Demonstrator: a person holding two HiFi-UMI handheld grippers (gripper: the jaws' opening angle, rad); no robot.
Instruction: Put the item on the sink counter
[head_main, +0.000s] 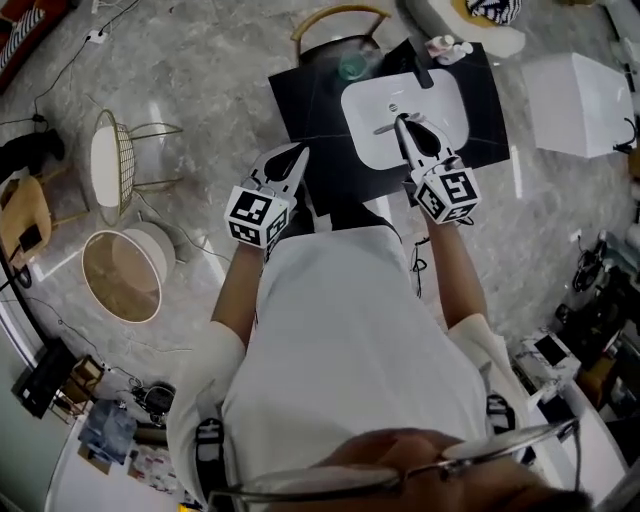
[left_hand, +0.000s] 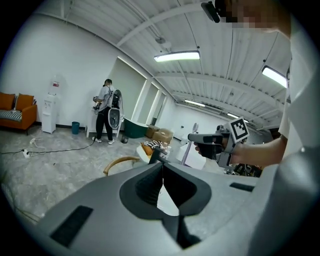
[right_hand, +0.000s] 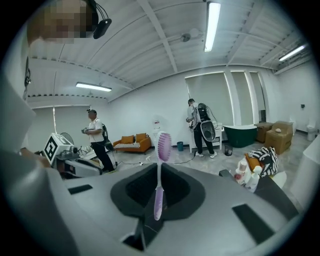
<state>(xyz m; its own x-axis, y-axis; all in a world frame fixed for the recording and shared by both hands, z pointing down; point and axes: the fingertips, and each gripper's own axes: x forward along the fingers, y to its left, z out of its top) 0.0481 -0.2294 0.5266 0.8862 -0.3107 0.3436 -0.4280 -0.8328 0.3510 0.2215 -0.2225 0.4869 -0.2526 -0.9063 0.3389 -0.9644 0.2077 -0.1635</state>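
Observation:
A purple toothbrush (right_hand: 160, 170) stands upright between the jaws of my right gripper (right_hand: 159, 165), bristle head on top; the gripper is shut on its handle. In the head view the right gripper (head_main: 402, 122) hovers over the white basin (head_main: 445, 100) set in the black sink counter (head_main: 310, 110). My left gripper (head_main: 296, 155) hangs at the counter's front left edge. Its jaws (left_hand: 162, 167) are closed together with nothing between them. The left gripper view also catches the right gripper (left_hand: 216, 145), held in a hand.
On the counter's far side stand a green cup (head_main: 352, 65), a black faucet (head_main: 420, 70) and small bottles (head_main: 447, 47). A wire stool (head_main: 110, 165) and a round basket (head_main: 122, 275) sit on the floor at left, a white box (head_main: 580, 100) at right. Two people stand further back in the room (right_hand: 96, 140).

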